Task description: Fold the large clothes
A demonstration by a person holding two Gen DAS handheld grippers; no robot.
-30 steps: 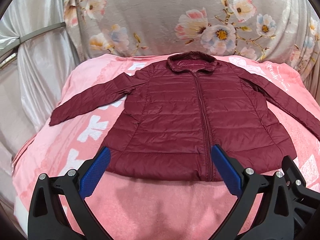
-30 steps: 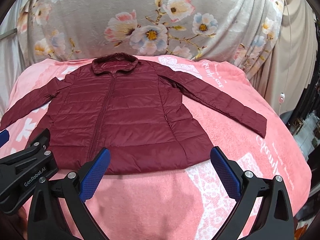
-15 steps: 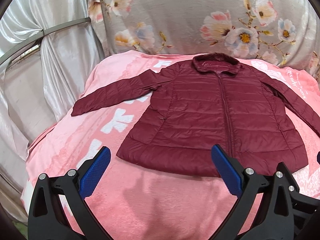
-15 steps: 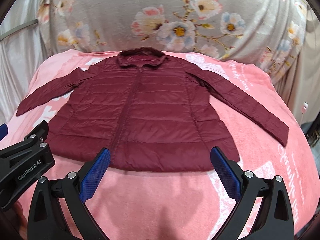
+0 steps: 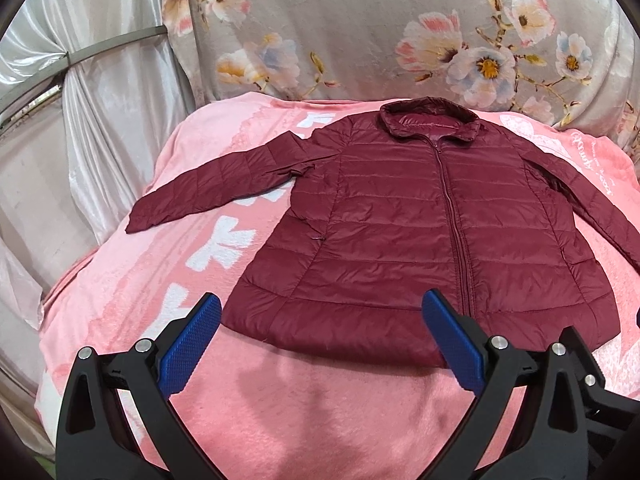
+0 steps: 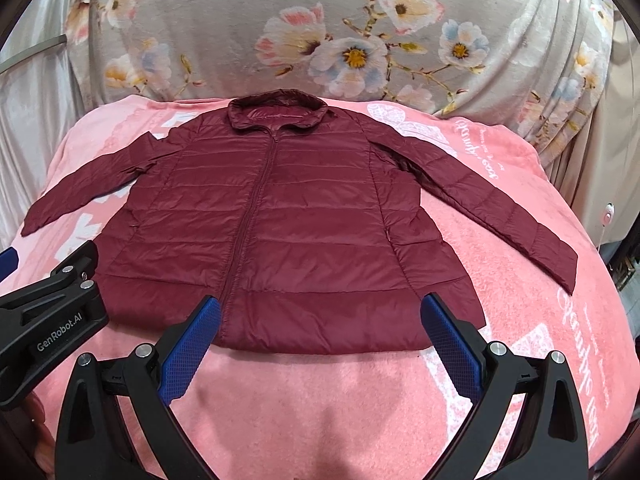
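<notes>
Zero folds so far: puffer jacket (image 6: 280,224) lies flat ahead of both wide-open, empty fingers (image 5: 192,344) (sleeves spread too), everything's left.

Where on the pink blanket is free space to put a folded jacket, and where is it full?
Free: the pink blanket strip between the jacket hem and both open grippers, right gripper, left gripper. Also the corner beyond the right sleeve, and the patch under the left sleeve. Crowded: the middle, covered by the spread jacket.
</notes>
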